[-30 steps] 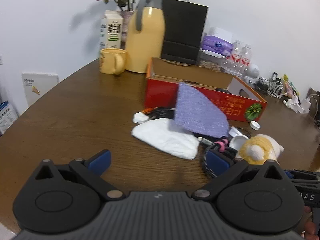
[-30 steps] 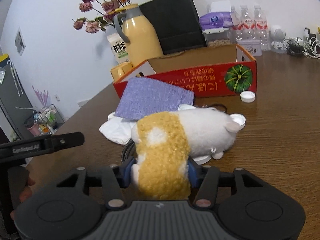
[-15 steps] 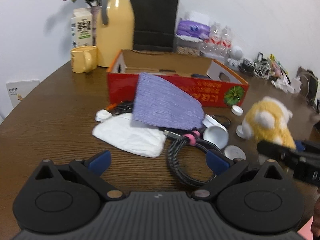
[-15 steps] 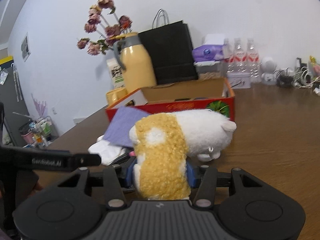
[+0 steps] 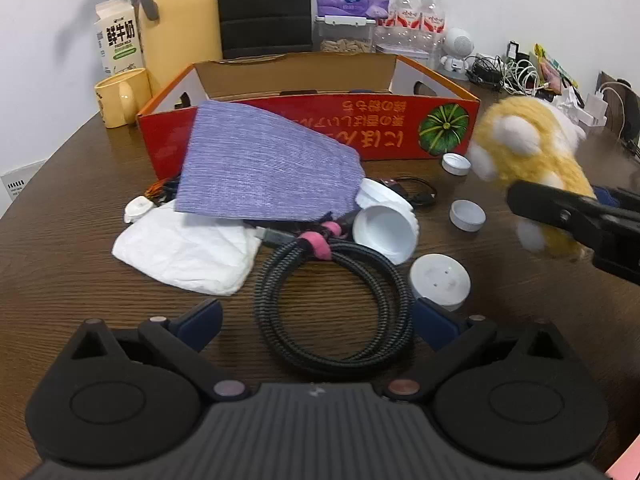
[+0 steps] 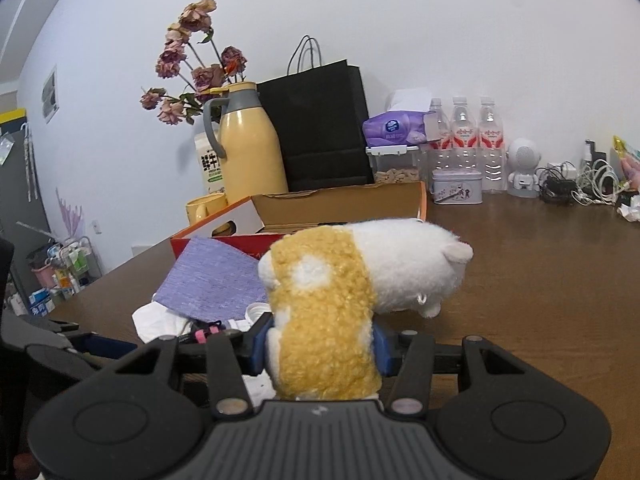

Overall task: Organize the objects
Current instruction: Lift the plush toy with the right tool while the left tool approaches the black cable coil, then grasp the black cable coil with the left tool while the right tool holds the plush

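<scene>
My right gripper (image 6: 320, 346) is shut on a yellow and white plush toy (image 6: 344, 280), lifted off the table; the same plush toy (image 5: 528, 148) shows at the right of the left wrist view. My left gripper (image 5: 316, 322) is open, its blue fingertips either side of a coiled black cable (image 5: 336, 300) with a pink tie. A purple cloth (image 5: 260, 172) leans on the open red cardboard box (image 5: 312, 128), over a white cloth (image 5: 188, 252). Several white caps (image 5: 440, 280) lie beside the cable.
Behind the box stand a yellow thermos (image 5: 180, 20), yellow mug (image 5: 120, 96), milk carton (image 5: 118, 40), black paper bag (image 5: 264, 4), tissue pack (image 5: 352, 0) and water bottles (image 5: 416, 12). A tangle of chargers (image 5: 508, 72) sits at the far right. Brown table (image 5: 60, 280) is bare at the left.
The left gripper moved right and down, until its fingers flank the cable. The right gripper lifted the plush toy off the table and carried it rightward.
</scene>
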Demonstrator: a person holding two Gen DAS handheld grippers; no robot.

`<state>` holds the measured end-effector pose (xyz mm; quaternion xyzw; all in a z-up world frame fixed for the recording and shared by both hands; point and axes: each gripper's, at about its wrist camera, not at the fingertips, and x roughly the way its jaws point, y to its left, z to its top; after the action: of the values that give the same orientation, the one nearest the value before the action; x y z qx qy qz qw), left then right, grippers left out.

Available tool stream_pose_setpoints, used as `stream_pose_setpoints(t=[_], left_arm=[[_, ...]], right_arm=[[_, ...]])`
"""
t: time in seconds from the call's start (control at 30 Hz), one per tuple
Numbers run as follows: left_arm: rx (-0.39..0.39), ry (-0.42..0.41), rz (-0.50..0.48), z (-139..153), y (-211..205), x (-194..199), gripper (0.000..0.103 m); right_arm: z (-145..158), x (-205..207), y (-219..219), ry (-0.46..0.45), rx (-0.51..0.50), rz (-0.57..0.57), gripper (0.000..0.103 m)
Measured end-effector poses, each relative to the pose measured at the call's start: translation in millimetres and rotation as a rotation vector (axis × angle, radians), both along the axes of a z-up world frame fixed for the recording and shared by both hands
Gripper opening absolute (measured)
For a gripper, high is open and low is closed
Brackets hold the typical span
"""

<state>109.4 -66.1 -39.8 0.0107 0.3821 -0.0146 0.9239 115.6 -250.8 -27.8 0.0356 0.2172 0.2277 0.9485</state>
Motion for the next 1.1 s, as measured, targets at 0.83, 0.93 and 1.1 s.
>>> stream_pose_setpoints(t=[0.83, 0.93, 1.1], left_arm=[[0.004, -0.006, 0.065, -8.5, -9.5, 21.6, 0.103], [0.004, -0.017, 0.063, -8.5, -9.8, 15.8, 0.1], [-0.018, -0.037, 0.037, -5.5, -7.8, 5.3, 0.089]], right_arm=[[-13.5, 13.1, -1.0, 0.035, 0.023, 0.037, 0.048], [-14.1, 14.2, -0.6, 0.046, 0.02, 0.029, 0.048], [-15.4, 16.7, 0.7, 0.066, 0.008, 0.016, 0.048]])
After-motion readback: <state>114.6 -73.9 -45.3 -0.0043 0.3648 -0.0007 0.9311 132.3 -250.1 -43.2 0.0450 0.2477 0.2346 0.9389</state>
